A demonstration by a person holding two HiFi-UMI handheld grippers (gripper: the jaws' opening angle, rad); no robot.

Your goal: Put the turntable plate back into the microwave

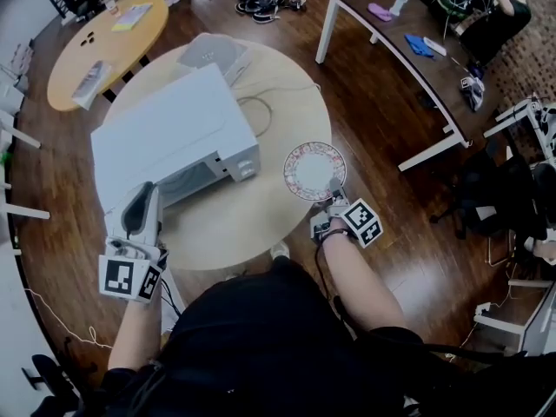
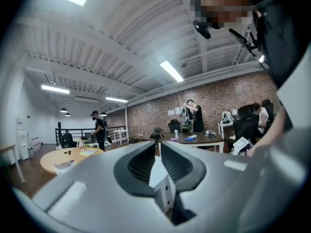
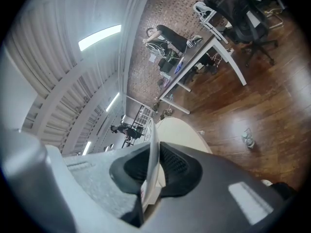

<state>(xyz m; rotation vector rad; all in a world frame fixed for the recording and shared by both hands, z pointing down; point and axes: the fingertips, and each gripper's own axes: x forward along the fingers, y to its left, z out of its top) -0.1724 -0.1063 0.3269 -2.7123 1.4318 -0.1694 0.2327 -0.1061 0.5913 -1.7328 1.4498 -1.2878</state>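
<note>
A white microwave (image 1: 174, 133) stands on the round pale table (image 1: 252, 224), its glass front turned toward me. My right gripper (image 1: 334, 191) is shut on the near rim of the patterned plate (image 1: 314, 170), which hangs just above the table to the right of the microwave. In the right gripper view the plate (image 3: 154, 130) shows edge-on, pinched between the dark pads of the right gripper (image 3: 153, 152). My left gripper (image 1: 144, 191) is by the microwave's front left corner. In its own view the left gripper (image 2: 158, 143) is shut on nothing, with the microwave (image 2: 163, 181) visible beyond.
A grey object (image 1: 213, 55) and a cable (image 1: 256, 111) lie on the table behind the microwave. An orange round table (image 1: 104, 46) stands at far left and a long dark desk (image 1: 408, 42) at far right. Office chairs (image 1: 512, 198) are at the right.
</note>
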